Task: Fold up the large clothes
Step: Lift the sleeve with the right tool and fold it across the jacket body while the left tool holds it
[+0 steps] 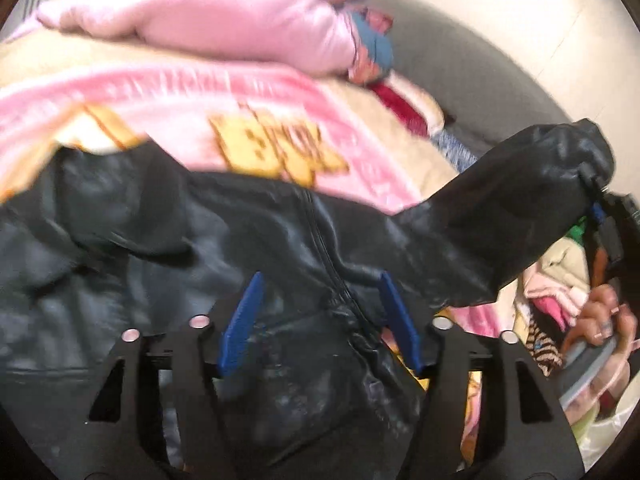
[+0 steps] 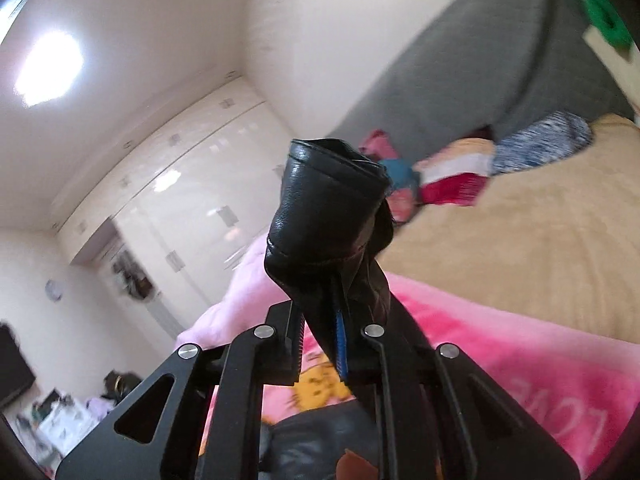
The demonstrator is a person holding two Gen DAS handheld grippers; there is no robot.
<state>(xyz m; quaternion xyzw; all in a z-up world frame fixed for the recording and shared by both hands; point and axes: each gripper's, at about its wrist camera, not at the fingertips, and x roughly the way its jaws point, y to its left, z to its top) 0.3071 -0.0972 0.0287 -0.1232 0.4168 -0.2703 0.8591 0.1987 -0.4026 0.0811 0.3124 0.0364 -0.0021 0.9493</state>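
A black leather jacket (image 1: 200, 248) lies spread on a pink blanket (image 1: 192, 96), its zipper running down the middle. My left gripper (image 1: 322, 316) hovers just over the zipper, open, its blue pads (image 1: 242, 320) wide apart and not pressing on the leather. One sleeve (image 1: 500, 216) is lifted off to the right. My right gripper (image 2: 338, 336) is shut on that sleeve, and the cuff (image 2: 328, 200) stands up past its fingertips. In the left wrist view the right gripper (image 1: 594, 196) shows at the sleeve's end.
A folded pale pink garment (image 1: 224, 20) lies at the far side of the blanket, with a grey headboard (image 1: 460, 60) behind. Loose clothes (image 2: 452, 176) lie on the beige bedcover (image 2: 520, 232). A person's hand (image 1: 600, 320) and a clothes pile (image 1: 560, 276) are at the right. White wardrobes (image 2: 180, 184) line the wall.
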